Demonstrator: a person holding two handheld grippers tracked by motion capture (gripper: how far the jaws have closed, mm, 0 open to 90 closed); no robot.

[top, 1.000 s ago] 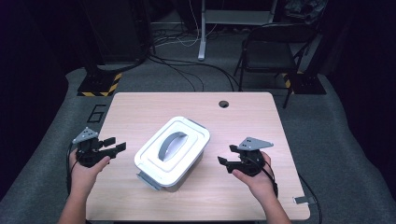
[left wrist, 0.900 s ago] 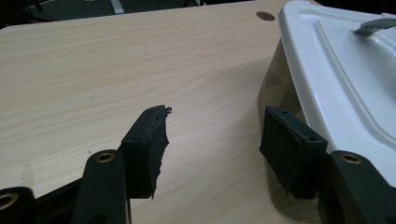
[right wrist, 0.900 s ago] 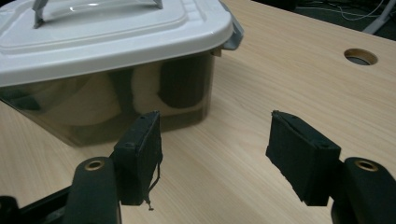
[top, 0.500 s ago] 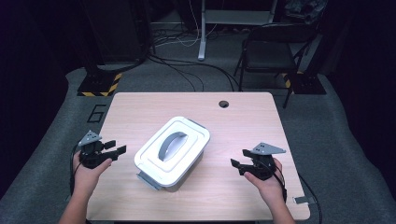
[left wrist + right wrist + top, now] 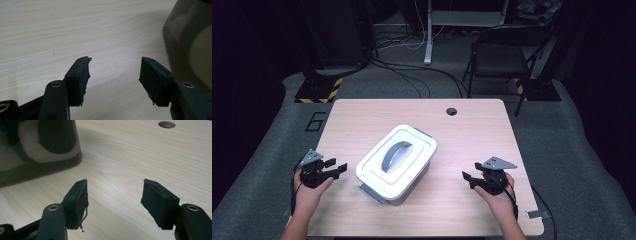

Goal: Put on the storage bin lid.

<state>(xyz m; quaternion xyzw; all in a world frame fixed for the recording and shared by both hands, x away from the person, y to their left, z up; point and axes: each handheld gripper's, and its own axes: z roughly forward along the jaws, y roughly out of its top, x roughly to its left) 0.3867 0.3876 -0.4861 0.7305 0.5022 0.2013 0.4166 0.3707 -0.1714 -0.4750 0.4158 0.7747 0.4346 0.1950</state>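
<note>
Both claws gape with nothing between — left claw (image 5: 338, 167) at the box's (image 5: 396, 161) 9 o'clock, right claw (image 5: 468, 178) at 3 — on the counter (image 5: 472, 130).

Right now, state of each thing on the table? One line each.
storage box: upright on the table, set at an angle, lid on, grey handle folded flat.
left gripper: jaws open, nothing between them, beside the box.
right gripper: jaws open, nothing between them, apart from the box.
table: bare wood, cable hole near the far edge.
</note>
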